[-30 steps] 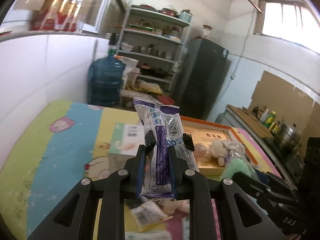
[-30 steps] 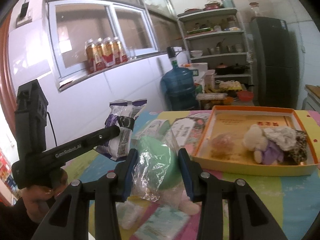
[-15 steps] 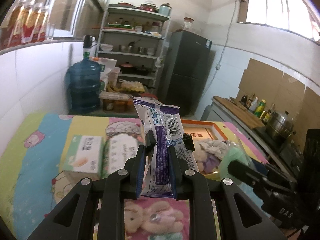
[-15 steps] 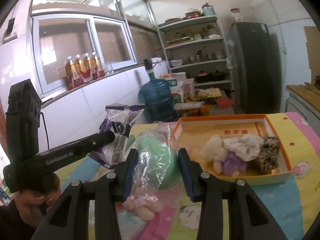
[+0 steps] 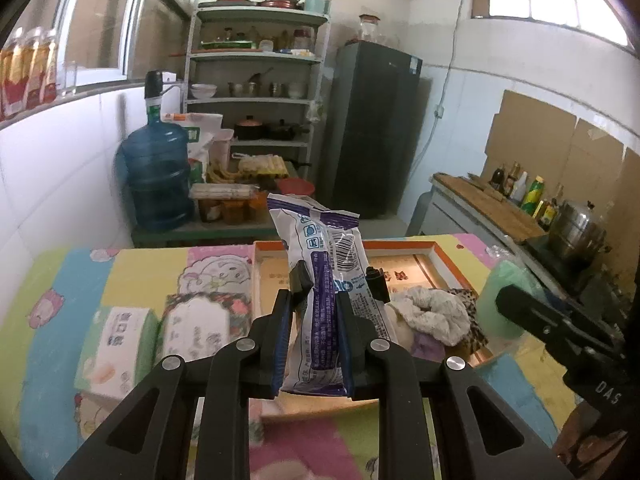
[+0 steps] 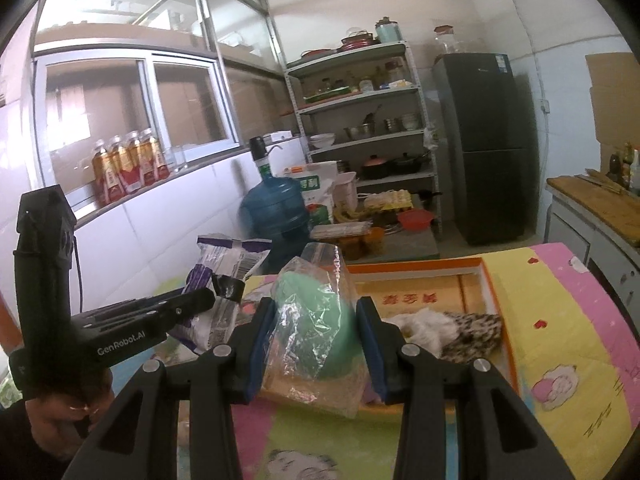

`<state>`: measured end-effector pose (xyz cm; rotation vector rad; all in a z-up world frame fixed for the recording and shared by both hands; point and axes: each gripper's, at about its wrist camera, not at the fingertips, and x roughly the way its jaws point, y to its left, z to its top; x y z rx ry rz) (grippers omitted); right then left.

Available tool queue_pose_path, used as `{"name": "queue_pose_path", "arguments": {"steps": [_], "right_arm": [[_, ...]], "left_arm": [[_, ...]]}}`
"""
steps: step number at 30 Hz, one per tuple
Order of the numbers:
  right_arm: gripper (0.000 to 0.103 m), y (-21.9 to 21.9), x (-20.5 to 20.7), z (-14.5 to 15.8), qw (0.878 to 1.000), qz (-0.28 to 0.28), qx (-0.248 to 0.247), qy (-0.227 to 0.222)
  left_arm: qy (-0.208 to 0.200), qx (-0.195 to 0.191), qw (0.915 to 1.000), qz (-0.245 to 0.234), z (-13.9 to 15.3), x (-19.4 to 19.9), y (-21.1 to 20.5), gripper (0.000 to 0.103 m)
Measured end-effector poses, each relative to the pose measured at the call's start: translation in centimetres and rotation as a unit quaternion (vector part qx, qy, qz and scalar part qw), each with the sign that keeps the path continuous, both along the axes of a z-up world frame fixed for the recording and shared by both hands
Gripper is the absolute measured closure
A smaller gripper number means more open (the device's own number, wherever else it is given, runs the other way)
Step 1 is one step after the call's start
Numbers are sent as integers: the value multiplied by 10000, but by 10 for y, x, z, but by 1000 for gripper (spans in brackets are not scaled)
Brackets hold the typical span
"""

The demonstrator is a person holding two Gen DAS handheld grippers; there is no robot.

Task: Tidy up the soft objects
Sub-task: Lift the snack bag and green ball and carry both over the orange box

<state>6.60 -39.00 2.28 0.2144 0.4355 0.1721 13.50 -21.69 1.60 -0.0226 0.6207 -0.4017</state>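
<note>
- The left gripper [image 5: 316, 320] was clamped on a white and purple packet [image 5: 324, 280], held upright above the orange tray [image 5: 444, 260]
- The right gripper [image 6: 316, 344] squeezed a green bagged sponge [image 6: 316, 320] over that tray's near edge

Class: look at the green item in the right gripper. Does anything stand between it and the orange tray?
Nothing visible blocks it. The green bagged item in the right gripper is already at the orange tray, whose near part holds cloths.
</note>
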Motion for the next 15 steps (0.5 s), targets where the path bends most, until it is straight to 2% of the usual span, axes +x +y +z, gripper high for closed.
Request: {"name": "queue_pose_path", "arguments": {"steps": [7, 15], "right_arm": [[61, -34, 22, -3, 9998, -118, 86, 116], [61, -68, 60, -14, 9990, -229, 169, 354]], "left_arm": [[146, 73, 9999, -51, -8, 26, -26, 81], [532, 101, 9985, 12, -23, 65, -52, 81]]}}
